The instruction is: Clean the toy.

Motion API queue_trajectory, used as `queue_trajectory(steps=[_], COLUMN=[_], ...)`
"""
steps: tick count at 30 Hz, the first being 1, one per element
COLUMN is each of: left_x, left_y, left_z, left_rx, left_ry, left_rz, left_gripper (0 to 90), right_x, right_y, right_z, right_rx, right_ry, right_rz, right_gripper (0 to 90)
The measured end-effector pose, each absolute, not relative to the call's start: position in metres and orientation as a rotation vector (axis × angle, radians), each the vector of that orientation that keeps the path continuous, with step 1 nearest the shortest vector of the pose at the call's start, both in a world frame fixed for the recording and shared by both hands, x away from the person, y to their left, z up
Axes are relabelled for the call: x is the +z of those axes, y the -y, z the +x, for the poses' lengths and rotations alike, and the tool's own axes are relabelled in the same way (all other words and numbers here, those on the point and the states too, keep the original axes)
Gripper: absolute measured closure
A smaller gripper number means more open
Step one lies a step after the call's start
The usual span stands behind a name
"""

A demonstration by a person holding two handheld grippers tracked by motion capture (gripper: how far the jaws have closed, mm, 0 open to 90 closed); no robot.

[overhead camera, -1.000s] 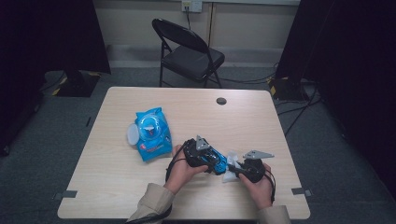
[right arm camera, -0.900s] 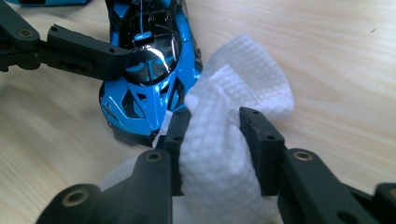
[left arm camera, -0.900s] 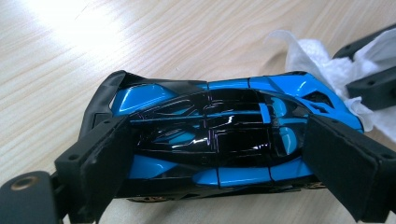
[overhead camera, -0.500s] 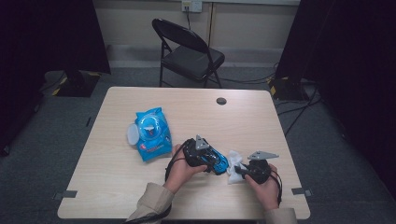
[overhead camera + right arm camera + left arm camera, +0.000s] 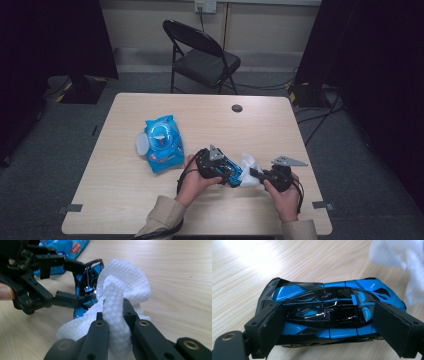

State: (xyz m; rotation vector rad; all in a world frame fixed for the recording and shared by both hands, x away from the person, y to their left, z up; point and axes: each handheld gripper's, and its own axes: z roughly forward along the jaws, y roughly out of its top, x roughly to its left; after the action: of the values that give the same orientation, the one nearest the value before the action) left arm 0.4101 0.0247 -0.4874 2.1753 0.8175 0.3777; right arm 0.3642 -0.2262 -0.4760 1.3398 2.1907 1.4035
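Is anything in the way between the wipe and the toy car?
Nothing visible. The right gripper pinches the white wipe, which already bunches right against the end of the blue car. The left gripper clamps the car's sides on the table.

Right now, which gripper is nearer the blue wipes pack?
Left. The left gripper, shut on the toy car, sits just right of the wipes pack; the right gripper, holding the white wipe, is farther right.

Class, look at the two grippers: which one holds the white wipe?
The right gripper: its jaws pinch the white wipe, while the left gripper clamps the blue toy car.
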Motion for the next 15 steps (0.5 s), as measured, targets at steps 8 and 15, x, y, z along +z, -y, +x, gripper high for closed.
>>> queue_trajectory(steps=[8, 15], left_x=[-0.487, -0.487], left_y=[-0.024, -0.024], left_z=[0.41, 0.41], left_rx=[0.383, 0.382], left_ry=[-0.815, -0.816], left_rz=[2.174, 2.173], left_gripper=[11.1, 11.1], right_x=[-0.498, -0.506], right_y=[0.208, 0.209], right_z=[0.369, 0.37], right_rx=[1.276, 1.161], right_ry=[-2.236, -2.245], right_rz=[1.31, 1.296], right_gripper=[85.0, 84.7])
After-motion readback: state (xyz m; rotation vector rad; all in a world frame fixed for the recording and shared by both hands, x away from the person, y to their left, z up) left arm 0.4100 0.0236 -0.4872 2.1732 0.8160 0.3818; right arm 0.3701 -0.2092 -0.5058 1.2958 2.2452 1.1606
